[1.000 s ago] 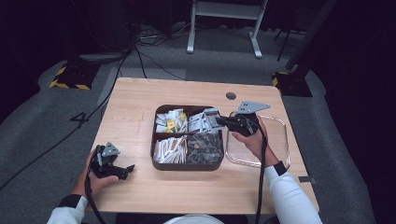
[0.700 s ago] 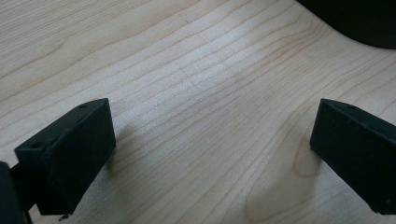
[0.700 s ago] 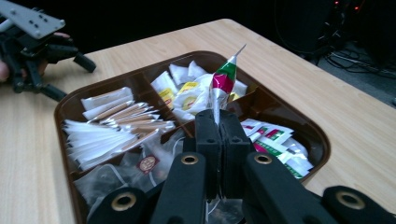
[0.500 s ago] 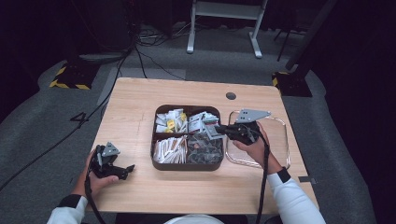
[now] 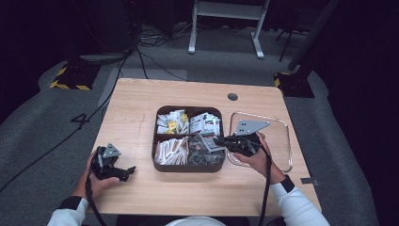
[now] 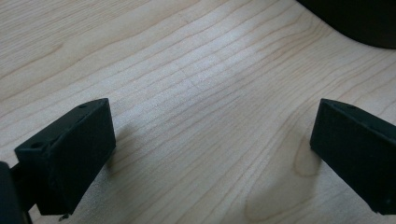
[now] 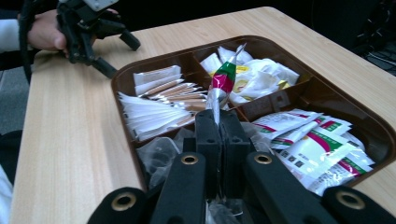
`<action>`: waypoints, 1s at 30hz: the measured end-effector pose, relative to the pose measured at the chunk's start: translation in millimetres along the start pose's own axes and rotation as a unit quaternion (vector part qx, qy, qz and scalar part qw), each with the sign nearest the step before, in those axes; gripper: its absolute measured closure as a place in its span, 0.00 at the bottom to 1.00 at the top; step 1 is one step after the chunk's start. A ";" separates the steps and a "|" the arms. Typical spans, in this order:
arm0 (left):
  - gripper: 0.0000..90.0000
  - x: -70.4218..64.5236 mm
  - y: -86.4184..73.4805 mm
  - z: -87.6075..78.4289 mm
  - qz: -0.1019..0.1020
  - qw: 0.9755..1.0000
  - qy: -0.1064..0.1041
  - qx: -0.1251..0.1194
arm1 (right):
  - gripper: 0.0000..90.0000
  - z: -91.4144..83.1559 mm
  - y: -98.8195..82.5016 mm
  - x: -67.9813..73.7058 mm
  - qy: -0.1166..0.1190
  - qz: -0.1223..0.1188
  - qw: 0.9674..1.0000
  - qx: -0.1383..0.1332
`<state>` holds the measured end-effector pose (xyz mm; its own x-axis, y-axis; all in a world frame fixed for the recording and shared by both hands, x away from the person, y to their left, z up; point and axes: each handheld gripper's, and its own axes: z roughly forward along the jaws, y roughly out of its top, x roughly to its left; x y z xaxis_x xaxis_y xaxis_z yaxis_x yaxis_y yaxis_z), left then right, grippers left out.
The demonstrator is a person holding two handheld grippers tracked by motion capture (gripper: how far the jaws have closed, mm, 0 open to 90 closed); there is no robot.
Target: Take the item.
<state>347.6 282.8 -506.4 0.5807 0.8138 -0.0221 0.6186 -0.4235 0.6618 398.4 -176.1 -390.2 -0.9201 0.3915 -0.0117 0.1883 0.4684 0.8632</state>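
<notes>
Fingers of your right gripper [image 7: 219, 122] pinch a sachet [image 7: 223, 80], carried nearer you over the tray [image 5: 157, 165] since before; your left gripper [image 5: 123, 172] rests gaping on the tabletop [image 5: 141, 101].

The table [image 5: 141, 113] is light wood with a visible grain pattern, and the four-compartment tray [image 5: 155, 141] on it is dark brown. The right gripper [image 7: 219, 122] is black, and the sachet [image 7: 223, 81] between its jaws is silver with red, green and white bands. The remaining contents are white sticks with tan stripes [image 7: 159, 100], white-and-yellow packets [image 7: 254, 77], white sachets with red and green print [image 7: 313, 140] and clear wrappers [image 7: 159, 154]; the left gripper [image 5: 113, 167] is black with a grey plate.
</notes>
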 end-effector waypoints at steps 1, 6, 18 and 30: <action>0.00 0.0 0.0 0.1 0.000 1.000 0.000 0.000 | 0.99 -0.3 0.1 3.1 0.004 -0.004 1.000 -0.001; 0.00 0.0 0.0 0.1 0.000 1.000 0.000 0.000 | 0.99 -0.7 0.7 12.6 0.014 -0.014 1.000 0.002; 0.00 -0.1 0.0 0.0 0.000 1.000 -0.001 0.000 | 0.99 7.1 -3.8 38.2 0.048 -0.036 0.998 0.022; 0.00 0.1 0.0 0.1 0.001 1.000 0.001 -0.001 | 0.99 16.7 -11.4 67.5 0.092 -0.059 0.993 0.047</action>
<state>347.8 282.9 -506.4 0.5812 0.8135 -0.0202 0.6170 -0.4243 0.6628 339.9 -141.8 -409.3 -0.9831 0.1828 -0.0109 0.0985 0.5781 0.8100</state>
